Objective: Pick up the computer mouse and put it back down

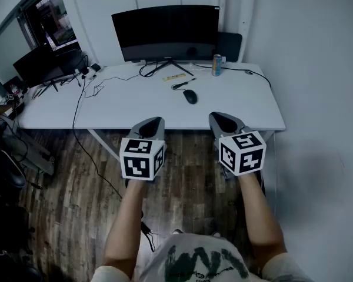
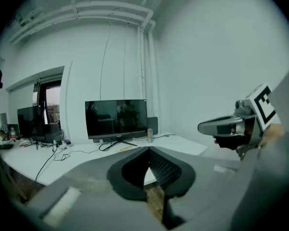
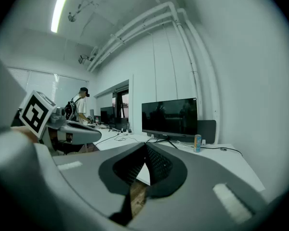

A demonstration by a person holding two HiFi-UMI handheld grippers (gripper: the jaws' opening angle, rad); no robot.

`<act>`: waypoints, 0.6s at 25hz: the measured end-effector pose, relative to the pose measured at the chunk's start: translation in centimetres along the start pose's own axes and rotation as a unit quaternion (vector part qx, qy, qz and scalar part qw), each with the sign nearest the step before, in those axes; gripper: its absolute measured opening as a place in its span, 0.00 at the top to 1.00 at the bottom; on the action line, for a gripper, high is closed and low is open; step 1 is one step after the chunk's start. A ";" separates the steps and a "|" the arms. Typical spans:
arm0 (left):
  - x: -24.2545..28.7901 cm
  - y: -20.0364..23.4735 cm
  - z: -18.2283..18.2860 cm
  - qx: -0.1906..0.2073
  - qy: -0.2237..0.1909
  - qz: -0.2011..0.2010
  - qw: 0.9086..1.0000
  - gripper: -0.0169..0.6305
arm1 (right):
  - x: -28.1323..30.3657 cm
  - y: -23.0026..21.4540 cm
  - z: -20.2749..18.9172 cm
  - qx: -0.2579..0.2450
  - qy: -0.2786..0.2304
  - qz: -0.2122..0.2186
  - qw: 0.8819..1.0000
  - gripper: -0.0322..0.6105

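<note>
White table (image 1: 135, 104) ahead of us, wood floor (image 1: 70, 187) below our arms. Black monitor (image 1: 165, 33) stands at the table's far edge, about the middle. We hold both grippers side by side at the table's near edge, left one left of the right one, apart from each other.

Left gripper (image 2: 148, 149): jaws closed tip to tip, nothing between them. Right gripper (image 3: 145, 147): same, jaws fully together, empty. We see neither one touching anything on the table.

Can (image 1: 217, 65) stands upright on the far side, just right of the monitor stand. Mouse (image 1: 190, 96) lies on the table right of centre, nearer to us than the can, well apart from both grippers. Its cable (image 1: 179, 86) runs off to the far left. Small yellow strip (image 1: 175, 77) lies just beyond that cable.
</note>
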State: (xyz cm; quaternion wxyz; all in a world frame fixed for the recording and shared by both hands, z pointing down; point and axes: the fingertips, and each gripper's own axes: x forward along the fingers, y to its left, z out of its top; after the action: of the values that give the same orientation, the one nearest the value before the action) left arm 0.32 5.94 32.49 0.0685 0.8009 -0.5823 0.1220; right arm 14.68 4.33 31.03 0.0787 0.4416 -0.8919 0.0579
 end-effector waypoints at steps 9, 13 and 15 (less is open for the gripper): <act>-1.0 2.4 -0.7 0.004 -0.002 -0.016 1.000 0.97 | 1.0 2.0 -0.2 0.005 -0.001 -0.021 1.000 0.95; -1.7 4.0 -0.9 0.002 -0.008 -0.024 1.000 0.97 | 1.5 3.3 0.0 0.002 0.000 -0.029 1.000 0.92; -1.8 4.5 -1.0 0.002 -0.011 -0.029 1.000 0.97 | 1.7 3.6 -0.1 -0.005 0.005 -0.034 0.999 0.89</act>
State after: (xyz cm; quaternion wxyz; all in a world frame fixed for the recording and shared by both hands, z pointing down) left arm -4.63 6.41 32.85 0.0643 0.8186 -0.5596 0.1123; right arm 10.77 5.23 31.37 0.0876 0.4714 -0.8760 0.0530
